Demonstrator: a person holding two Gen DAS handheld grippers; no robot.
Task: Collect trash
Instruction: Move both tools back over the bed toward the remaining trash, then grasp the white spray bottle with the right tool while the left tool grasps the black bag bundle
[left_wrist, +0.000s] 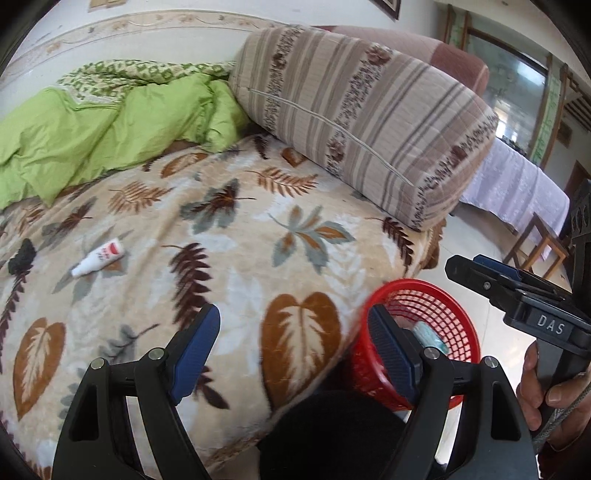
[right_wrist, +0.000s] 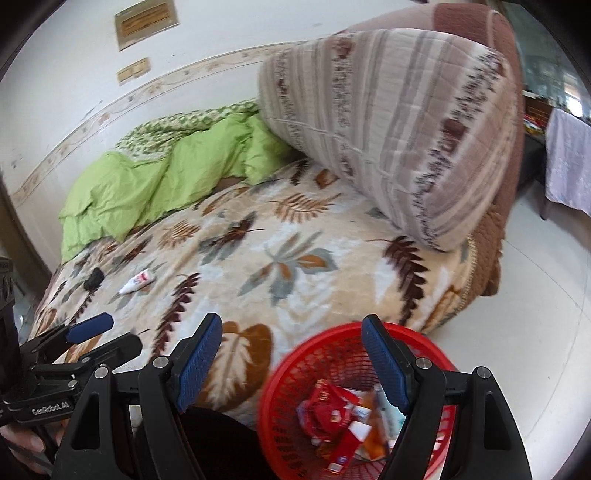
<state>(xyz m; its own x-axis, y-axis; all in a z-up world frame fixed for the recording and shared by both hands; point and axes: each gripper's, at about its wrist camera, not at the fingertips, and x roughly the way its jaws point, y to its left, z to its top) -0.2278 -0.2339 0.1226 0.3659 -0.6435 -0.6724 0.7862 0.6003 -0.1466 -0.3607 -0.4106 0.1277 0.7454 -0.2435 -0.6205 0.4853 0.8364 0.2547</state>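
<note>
Right wrist view shows the red basket on the floor just beside the near edge of the bed, already holding several wrappers and cartons, so I judge much of the collecting done. Left on the leaf-print blanket, toward the far left, are a small white tube and, just beyond it, a dark lump that I can't identify. Both tools are empty: the right gripper has its jaws spread wide with nothing between them, and so does the left gripper. The tube looks like the next piece to fetch, well apart from the basket.
</note>
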